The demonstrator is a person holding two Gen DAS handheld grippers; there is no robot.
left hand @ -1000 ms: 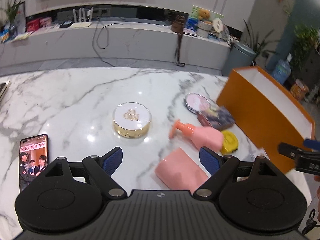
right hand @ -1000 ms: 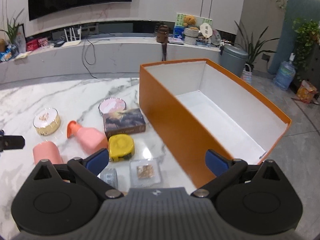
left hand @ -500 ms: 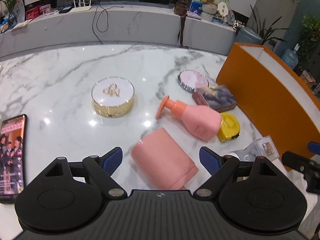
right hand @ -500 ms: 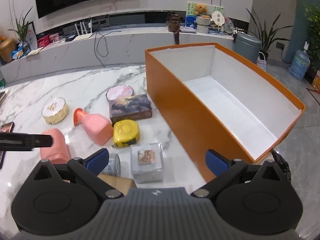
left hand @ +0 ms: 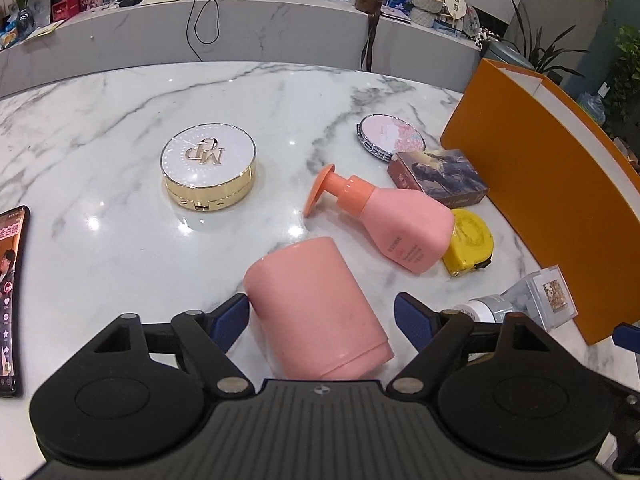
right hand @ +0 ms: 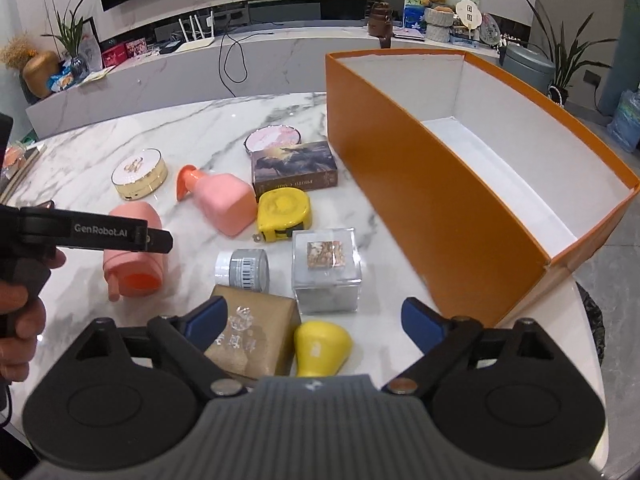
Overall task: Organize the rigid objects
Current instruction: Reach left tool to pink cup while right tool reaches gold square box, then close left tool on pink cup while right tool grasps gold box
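A pink cup (left hand: 316, 304) lies on its side on the marble table, between the open fingers of my left gripper (left hand: 322, 312); the left finger is at its side. It also shows in the right wrist view (right hand: 134, 252). A pink pump bottle (left hand: 396, 228), yellow tape measure (left hand: 470, 242), patterned box (left hand: 438, 176), round mirror compact (left hand: 390, 140) and gold compact (left hand: 208, 166) lie beyond. My right gripper (right hand: 316, 318) is open and empty above a tan box (right hand: 250, 334) and a yellow piece (right hand: 320, 346). The open orange box (right hand: 440, 184) stands at the right.
A phone (left hand: 10, 296) lies at the table's left edge. A grey jar (right hand: 242, 270) and a clear cube (right hand: 326, 270) lie near the orange box. A long counter with clutter runs behind the table.
My left gripper has moved forward and down until the pink cup lies between its fingers. My right gripper has pulled back, bringing the tan box and yellow piece into view.
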